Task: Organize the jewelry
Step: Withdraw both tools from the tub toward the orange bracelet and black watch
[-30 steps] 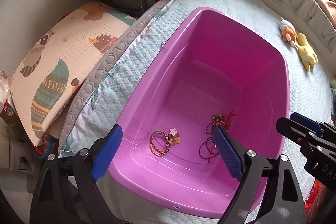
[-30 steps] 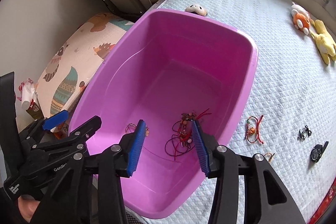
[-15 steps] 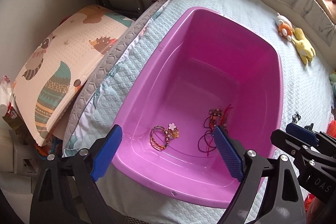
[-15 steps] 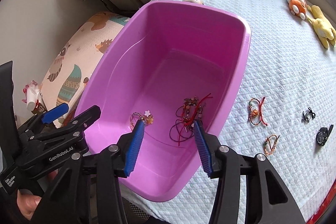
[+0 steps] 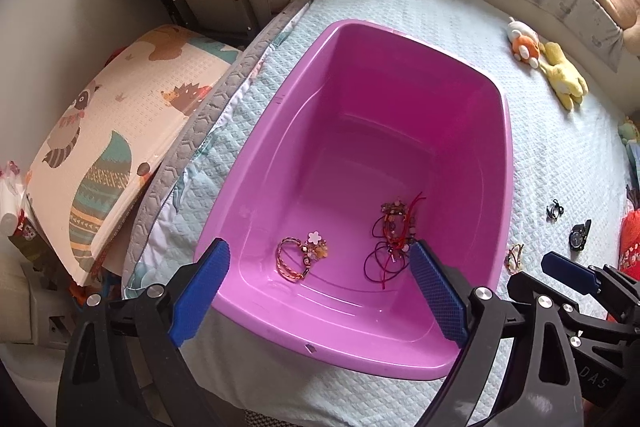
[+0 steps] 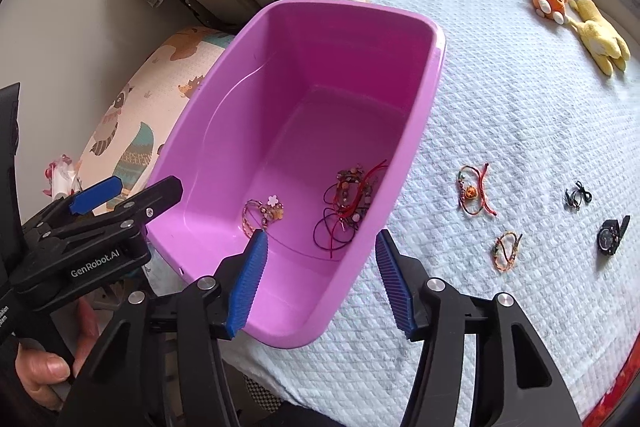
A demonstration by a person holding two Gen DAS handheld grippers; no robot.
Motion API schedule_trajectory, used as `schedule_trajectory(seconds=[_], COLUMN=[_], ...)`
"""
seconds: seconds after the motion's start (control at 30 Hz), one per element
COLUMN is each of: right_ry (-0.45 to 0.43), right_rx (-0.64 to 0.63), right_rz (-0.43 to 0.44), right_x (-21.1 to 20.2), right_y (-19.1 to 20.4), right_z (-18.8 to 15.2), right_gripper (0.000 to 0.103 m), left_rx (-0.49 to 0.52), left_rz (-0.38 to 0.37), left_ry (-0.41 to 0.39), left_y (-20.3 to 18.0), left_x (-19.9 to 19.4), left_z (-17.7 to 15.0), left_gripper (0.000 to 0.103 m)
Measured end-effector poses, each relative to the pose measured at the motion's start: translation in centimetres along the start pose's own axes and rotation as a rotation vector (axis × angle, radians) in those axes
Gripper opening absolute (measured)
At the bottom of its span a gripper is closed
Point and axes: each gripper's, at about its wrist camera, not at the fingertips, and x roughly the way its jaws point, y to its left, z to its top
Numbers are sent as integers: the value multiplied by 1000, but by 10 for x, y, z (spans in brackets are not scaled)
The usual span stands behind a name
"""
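Hovering over the tub (image 6: 436, 39) on the bed (image 6: 500, 99), my right tool (image 6: 320, 279) was spreading its jaws with nothing between them; my left tool (image 5: 320, 291) stood wide apart, empty too; two bracelet tangles (image 5: 394, 231) lay inside the tub; two bracelets (image 6: 474, 191), a watch (image 6: 610, 237) and a small black piece (image 6: 577, 195) lay on the bed beside it.

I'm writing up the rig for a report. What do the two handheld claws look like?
Both are black plastic frames with silver bolts and blue ridged pads. The right claw matches the left claw. The left claw's body carries white "GenRobot.AI" lettering in the right wrist view. No cables or sleeves are visible.
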Motion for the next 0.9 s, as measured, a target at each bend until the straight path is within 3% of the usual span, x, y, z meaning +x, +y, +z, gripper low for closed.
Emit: schedule_trajectory(seconds=[0.33,0.6,0.9], right_ry=[-52,-104,-139], right_rx=[133,227,207], right_rz=[-37,-76,-104], right_x=[-37,-77,-108], right_y=[-72,-157,-270], right_z=[-48,-97,-147], right_gripper=[58,62,66], left_rx=[67,123,53], left_rz=[-58,-102,-62], left_ry=[-56,-78,-56], left_y=[-66,-147,-235], left_x=[-24,-46,-50], left_z=[-14,-38,-83], left_gripper=[94,96,97])
